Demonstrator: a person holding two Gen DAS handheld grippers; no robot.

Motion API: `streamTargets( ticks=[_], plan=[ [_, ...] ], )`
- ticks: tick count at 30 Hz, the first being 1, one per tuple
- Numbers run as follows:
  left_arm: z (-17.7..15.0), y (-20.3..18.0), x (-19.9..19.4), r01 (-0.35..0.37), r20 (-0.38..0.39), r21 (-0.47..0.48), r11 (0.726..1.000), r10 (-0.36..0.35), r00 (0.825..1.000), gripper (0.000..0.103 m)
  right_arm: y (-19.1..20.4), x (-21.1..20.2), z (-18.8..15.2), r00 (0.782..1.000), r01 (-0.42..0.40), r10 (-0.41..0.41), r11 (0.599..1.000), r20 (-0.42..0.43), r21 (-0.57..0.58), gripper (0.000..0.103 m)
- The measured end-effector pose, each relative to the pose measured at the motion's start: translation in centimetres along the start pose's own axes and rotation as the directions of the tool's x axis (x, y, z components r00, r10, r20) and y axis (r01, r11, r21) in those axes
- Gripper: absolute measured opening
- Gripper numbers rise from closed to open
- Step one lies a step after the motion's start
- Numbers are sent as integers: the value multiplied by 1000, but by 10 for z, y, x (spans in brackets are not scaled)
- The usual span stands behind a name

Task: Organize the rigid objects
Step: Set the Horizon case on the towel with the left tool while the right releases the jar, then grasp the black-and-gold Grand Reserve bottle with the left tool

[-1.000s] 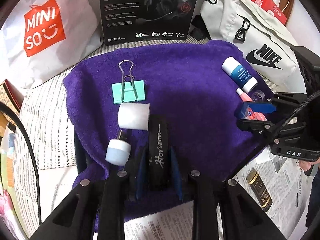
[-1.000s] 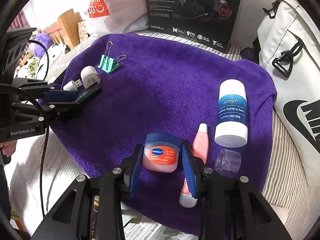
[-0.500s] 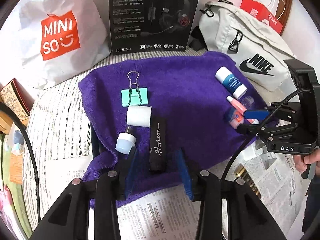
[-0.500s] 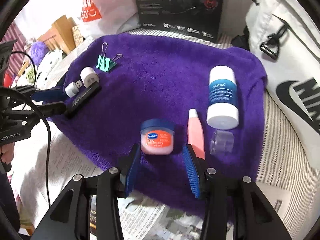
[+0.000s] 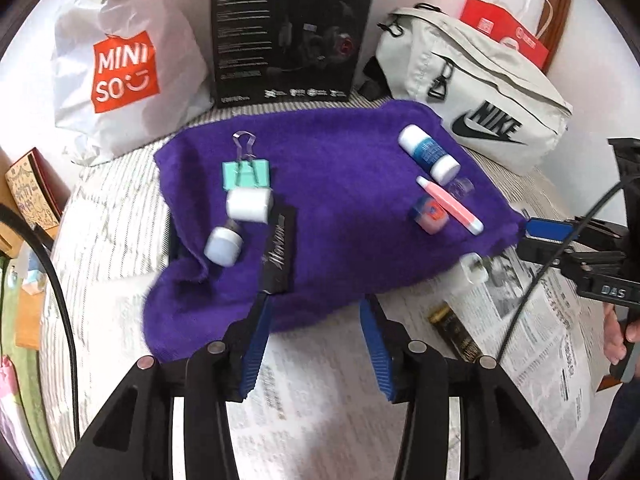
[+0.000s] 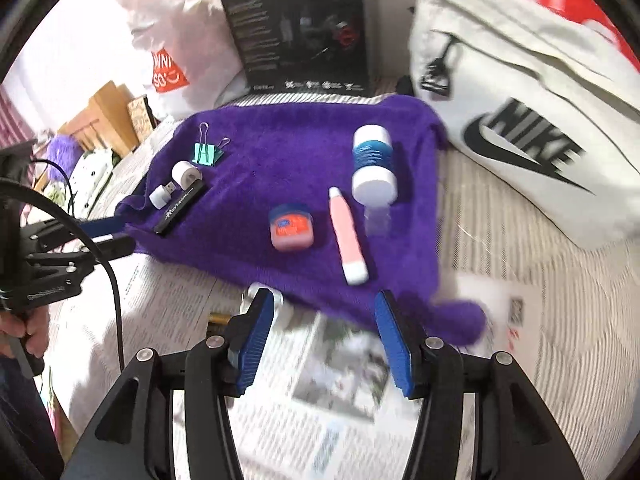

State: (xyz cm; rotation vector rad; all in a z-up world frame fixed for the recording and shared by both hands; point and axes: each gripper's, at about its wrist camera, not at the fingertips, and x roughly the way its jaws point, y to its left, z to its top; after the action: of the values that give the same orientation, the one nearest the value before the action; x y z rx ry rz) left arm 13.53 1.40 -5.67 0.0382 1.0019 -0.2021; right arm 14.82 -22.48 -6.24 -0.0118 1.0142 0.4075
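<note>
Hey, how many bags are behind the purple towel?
3: white Miniso bag back left, grey Nike bag back right, red paper bag behind it. Others may be hidden.

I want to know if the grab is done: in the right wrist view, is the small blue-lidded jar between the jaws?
No, the blue-lidded jar lies on the purple towel, well ahead of the empty right gripper.

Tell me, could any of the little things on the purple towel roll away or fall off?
Maybe. The pink tube lies near the purple towel's front edge, so a nudge could roll it onto the newspaper. The small clear cap sits right against the white and blue bottle, and reaching for either might knock the other. Both the left gripper and right gripper are open and hold nothing, so nothing can drop from them.
</note>
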Motion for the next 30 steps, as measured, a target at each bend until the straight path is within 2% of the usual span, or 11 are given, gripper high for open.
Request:
streamTargets(
  ticks=[9,15,22,30],
  plan=[
    [-22,-49,18,53,-52,-2,999,-53,997,44,-12,-42,-54,999,8,-12,995,44,99,56],
    [-28,-83,31,83,-73,20,996,-82,994,44,-17,-57,-80,999,7,-13,993,47,120,56],
    [-36,-107,48,14,-110,89,996,-4,994,44,-25,-53,-93,999,-14,9,986,33,164,56],
    [-46,-92,38,-47,-107,117,992,60,992,45,-22,-47,-97,999,-35,32,985,24,168,56]
  ],
)
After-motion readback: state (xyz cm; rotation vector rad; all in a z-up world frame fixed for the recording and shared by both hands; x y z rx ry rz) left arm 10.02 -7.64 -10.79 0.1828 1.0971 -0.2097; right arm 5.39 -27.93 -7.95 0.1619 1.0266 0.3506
